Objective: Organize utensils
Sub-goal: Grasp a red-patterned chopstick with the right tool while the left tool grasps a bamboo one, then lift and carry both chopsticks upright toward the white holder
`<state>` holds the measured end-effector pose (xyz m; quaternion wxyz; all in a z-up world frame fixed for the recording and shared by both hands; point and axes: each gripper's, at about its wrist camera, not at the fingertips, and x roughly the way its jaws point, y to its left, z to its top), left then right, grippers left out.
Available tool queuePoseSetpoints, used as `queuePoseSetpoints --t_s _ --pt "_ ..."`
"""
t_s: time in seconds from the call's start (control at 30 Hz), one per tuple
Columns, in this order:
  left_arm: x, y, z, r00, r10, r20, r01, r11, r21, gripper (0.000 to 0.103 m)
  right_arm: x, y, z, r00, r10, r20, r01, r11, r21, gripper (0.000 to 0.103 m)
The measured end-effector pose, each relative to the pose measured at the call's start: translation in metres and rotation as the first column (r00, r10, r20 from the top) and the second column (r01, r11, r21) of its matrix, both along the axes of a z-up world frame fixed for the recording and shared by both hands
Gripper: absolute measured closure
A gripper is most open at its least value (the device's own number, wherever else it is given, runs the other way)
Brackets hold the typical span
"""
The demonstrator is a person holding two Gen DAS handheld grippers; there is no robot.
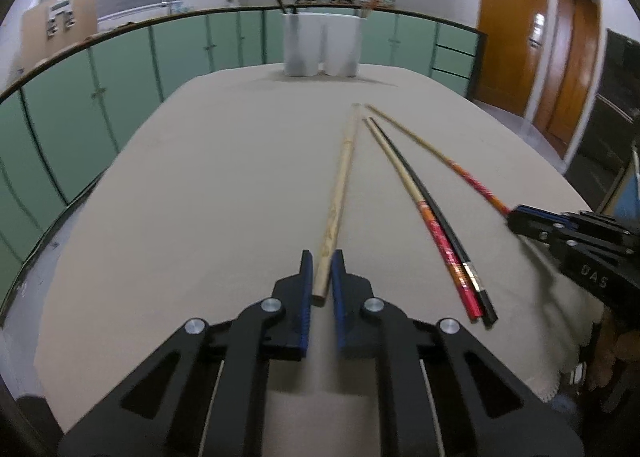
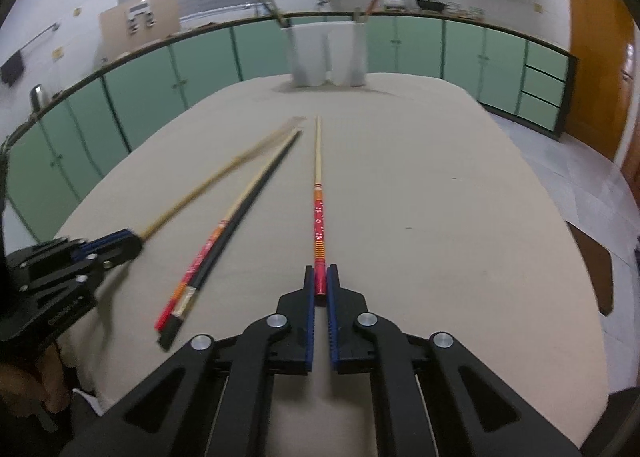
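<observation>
Both my grippers clamp chopstick butts — left gripper (image 1: 321, 273) the bamboo chopstick (image 1: 340, 193), right gripper (image 2: 321, 281) the red chopstick (image 2: 318, 193) — shafts pointing straight toward the white holders (image 1: 320, 45).

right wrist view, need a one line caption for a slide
Right hand-held gripper shut on a red-handled chopstick; two more chopsticks lie on the table, white holders at its far end.

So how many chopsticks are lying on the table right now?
4. A plain wooden chopstick sits in the left fingers, a red-patterned chopstick in the right fingers, and between them a black chopstick and another red-patterned one lie together. More stand in the white holders.
</observation>
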<state>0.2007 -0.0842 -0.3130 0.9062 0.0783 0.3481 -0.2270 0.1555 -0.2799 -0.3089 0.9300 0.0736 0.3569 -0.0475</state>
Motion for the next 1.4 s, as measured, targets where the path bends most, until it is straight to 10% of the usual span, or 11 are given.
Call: queuePoseSetpoints --t_s 0.43,0.7,1.4 --pt "0.000 0.012 0.002 0.999 0.053 -0.009 -0.053 0.999 0.004 0.079 -0.007 -0.012 -0.001 1.000 -0.016 0.001 0.016 1.000 0.026 0.095" --pt "0.007 0.016 0.012 0.996 0.067 -0.064 -0.068 0.997 -0.020 0.097 -0.008 -0.021 0.013 1.000 -0.026 -0.012 0.027 0.997 0.066 0.097" --pt "-0.004 0.018 0.163 0.994 0.036 0.101 -0.031 0.998 -0.059 0.097 -0.026 -0.027 0.172 0.980 0.058 0.190 -0.058 0.998 -0.001 0.097"
